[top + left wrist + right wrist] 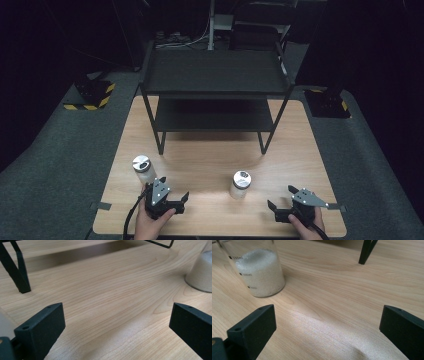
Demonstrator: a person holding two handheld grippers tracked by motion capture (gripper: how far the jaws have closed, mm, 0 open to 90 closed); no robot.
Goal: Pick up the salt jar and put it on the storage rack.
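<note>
Both grippers released, jaws wide over bare surface (210,165): left jar (143,170) just beside left gripper (167,197); right jar (240,185) left of right gripper (286,199).

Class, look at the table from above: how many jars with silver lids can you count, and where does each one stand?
2. One jar stands near the table's left front, just beyond the left claw. The other jar stands at centre front, left of the right claw. The shelf rack might hide more.

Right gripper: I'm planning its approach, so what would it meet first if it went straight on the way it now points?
Probably nothing soon: the right gripper, open, faces bare table. The jar of white granules stands left of its line, the shelf leg farther off, slightly right.
</note>
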